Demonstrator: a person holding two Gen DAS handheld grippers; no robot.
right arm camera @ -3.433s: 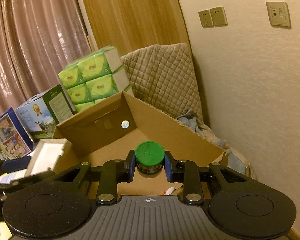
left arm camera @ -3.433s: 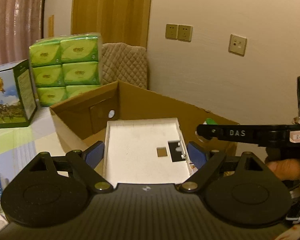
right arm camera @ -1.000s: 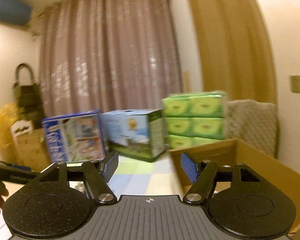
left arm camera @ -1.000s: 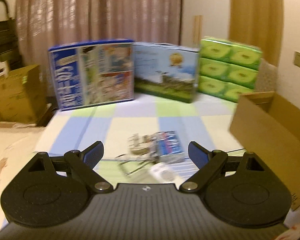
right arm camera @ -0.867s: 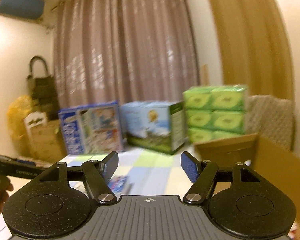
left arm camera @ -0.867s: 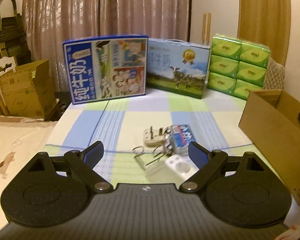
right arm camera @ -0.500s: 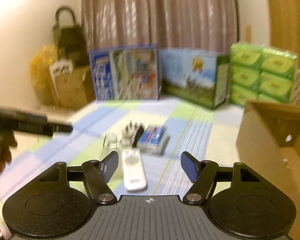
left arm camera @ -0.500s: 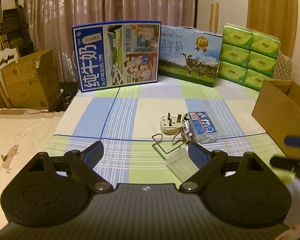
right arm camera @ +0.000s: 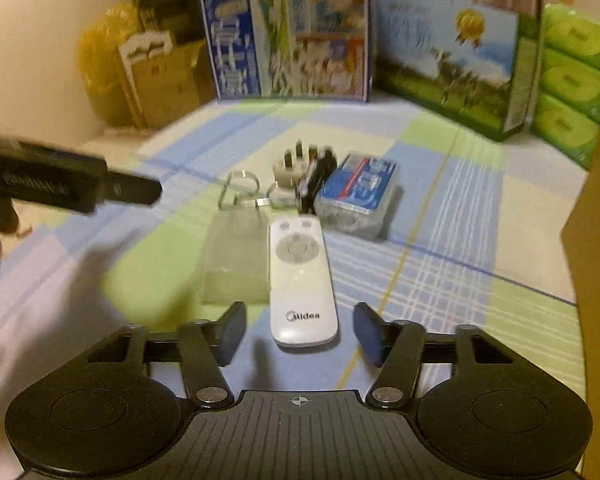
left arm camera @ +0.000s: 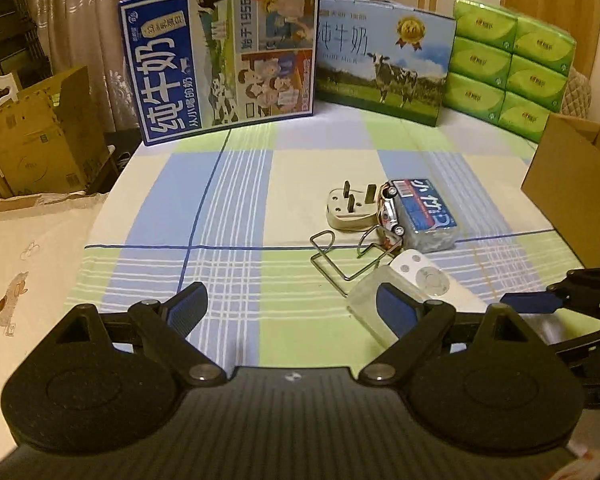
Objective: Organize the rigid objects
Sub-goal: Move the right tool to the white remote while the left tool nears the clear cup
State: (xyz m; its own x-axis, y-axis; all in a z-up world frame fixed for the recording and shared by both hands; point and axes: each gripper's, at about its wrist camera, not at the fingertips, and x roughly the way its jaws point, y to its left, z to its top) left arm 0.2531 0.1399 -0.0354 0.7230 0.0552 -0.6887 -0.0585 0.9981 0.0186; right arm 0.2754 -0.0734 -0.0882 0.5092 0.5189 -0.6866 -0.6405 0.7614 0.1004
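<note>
Both grippers released, holding nothing: right gripper [right arm camera: 300,334] just near of white remote [right arm camera: 301,280]; left gripper [left arm camera: 290,310] hovers left of it.

Right gripper [right arm camera: 300,334] wide apart and empty, straddling the near end of a white oval-ended Midea remote control [right arm camera: 301,280] on the checked blue-and-green cloth [right arm camera: 440,280]. Just left of it, a clear plastic rectangular case [right arm camera: 232,256]. Beyond, a cream three-pin plug [right arm camera: 290,166], a bent wire clip [right arm camera: 240,192], a dark, blurred item, possibly a toy car [right arm camera: 316,182], and a blue-labelled clear box [right arm camera: 358,194]. Left gripper [right arm camera: 64,184] at left edge.
</note>
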